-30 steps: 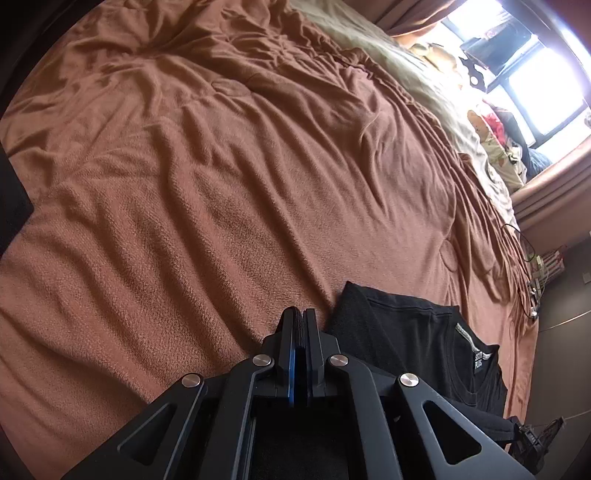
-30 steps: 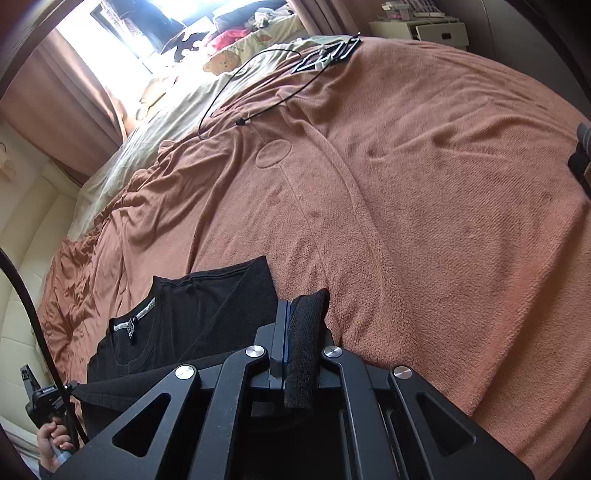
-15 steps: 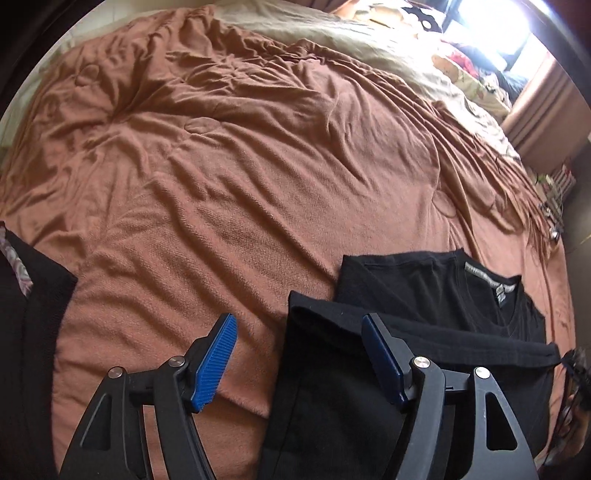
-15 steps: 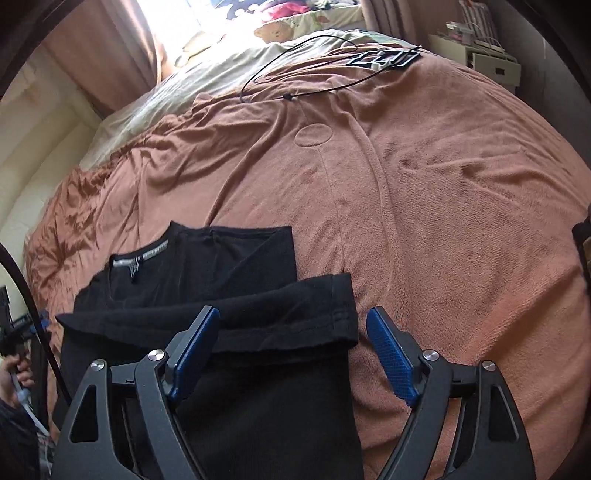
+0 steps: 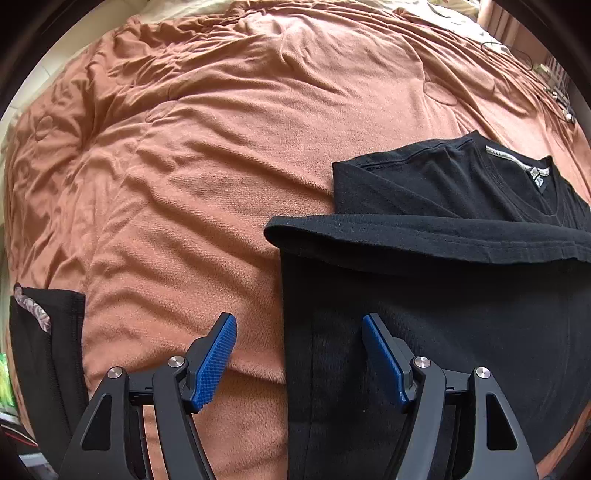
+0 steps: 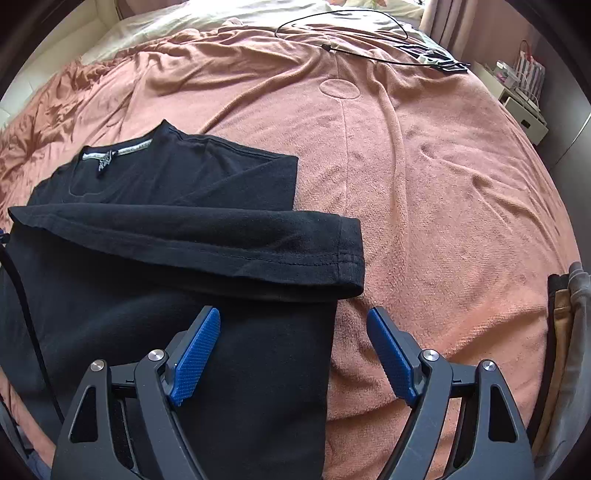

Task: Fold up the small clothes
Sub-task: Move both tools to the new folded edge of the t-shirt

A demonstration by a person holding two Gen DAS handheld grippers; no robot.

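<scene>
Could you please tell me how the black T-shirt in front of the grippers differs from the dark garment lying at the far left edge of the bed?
The black T-shirt is plain black, while the dark garment has a patterned trim along its edge. The T-shirt shows whole, its hem folded up toward the collar; the garment is cut off by the frame. The T-shirt lies under the open left gripper and right gripper; the garment lies apart. Both rest on the brown blanket.

— Where's the shirt [image 6: 155,295]?
— On the blanket [image 6: 424,192], its hem folded up across the body, collar at the far end.
— And the grippers?
— At its near end: left gripper [image 5: 299,354] over its left edge, right gripper [image 6: 293,347] over its right edge.
— Anything else?
— A cable [image 6: 343,33] far behind.
</scene>
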